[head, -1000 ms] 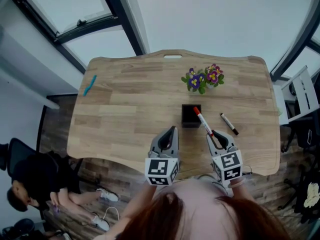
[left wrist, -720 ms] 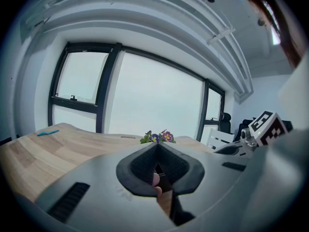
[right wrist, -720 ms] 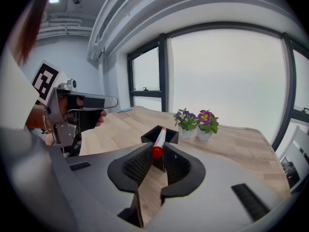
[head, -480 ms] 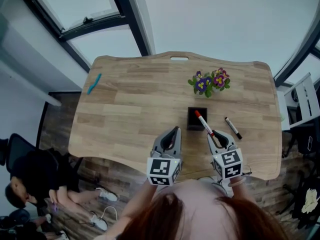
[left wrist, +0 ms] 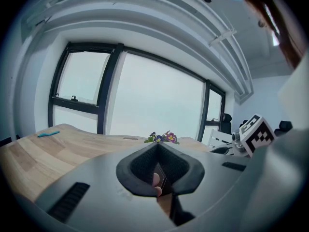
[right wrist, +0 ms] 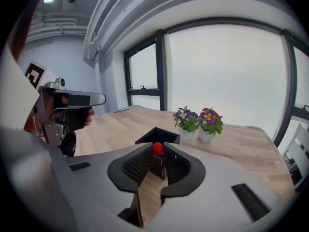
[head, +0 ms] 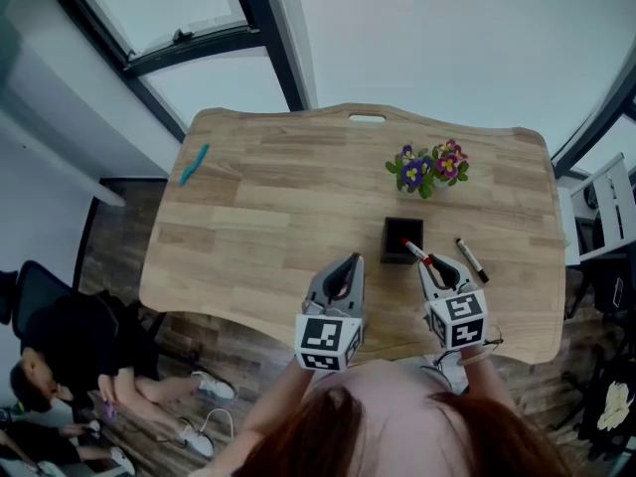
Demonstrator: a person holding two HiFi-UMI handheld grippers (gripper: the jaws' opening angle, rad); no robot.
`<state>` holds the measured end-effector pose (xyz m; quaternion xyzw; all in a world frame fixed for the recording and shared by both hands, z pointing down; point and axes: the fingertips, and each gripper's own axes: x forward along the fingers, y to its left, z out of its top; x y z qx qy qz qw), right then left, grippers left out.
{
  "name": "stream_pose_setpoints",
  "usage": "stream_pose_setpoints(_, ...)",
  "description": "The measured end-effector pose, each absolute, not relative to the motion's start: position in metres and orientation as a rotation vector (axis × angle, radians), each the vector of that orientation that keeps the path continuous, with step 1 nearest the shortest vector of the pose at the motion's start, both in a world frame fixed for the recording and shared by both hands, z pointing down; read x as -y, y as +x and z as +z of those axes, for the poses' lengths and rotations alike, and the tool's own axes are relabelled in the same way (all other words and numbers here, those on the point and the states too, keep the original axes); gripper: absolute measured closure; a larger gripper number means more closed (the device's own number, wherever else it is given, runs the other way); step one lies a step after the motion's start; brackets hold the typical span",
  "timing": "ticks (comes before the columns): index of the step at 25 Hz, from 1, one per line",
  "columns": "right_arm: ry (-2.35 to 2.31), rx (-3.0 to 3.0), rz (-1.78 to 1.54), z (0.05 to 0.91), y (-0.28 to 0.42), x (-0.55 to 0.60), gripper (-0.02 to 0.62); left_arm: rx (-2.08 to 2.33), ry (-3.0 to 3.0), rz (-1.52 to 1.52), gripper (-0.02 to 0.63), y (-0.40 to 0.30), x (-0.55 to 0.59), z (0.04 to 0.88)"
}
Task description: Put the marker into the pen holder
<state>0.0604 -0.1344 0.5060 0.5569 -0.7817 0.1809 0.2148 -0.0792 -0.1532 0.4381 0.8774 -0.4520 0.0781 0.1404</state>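
Note:
The black square pen holder (head: pixel 402 238) stands on the wooden table (head: pixel 268 207), right of its middle. My right gripper (head: pixel 434 267) is shut on a white marker with a red cap (head: pixel 416 253); the red end lies over the holder's near right rim. In the right gripper view the red cap (right wrist: pixel 157 148) pokes up between the jaws, with the pen holder (right wrist: pixel 159 135) just behind it. My left gripper (head: pixel 345 263) hovers by the table's near edge, left of the holder, shut with nothing in it. The left gripper view shows its jaws (left wrist: pixel 157 170) closed.
A second marker with a black cap (head: pixel 471 259) lies right of the holder. Two small flower pots (head: pixel 430 167) stand behind it. A teal pen (head: pixel 194 164) lies at the far left edge. A person (head: pixel 60 361) sits on the floor, lower left.
My right gripper has carried the red-capped marker forward, so its red end now sits over the holder's rim. The left gripper has kept its place.

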Motion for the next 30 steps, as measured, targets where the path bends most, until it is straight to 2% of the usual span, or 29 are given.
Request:
stream_pose_setpoints(24, 1.5, 2.15, 0.561, 0.535, 0.052, 0.158, 0.534, 1.271, 2.537, 0.228, 0.604, -0.077, 0.162, 0.441)
stream_pose_setpoints(30, 1.523, 2.149, 0.552, 0.529, 0.057, 0.155, 0.512, 1.23, 2.559, 0.223, 0.604, -0.069, 0.159, 0.438)
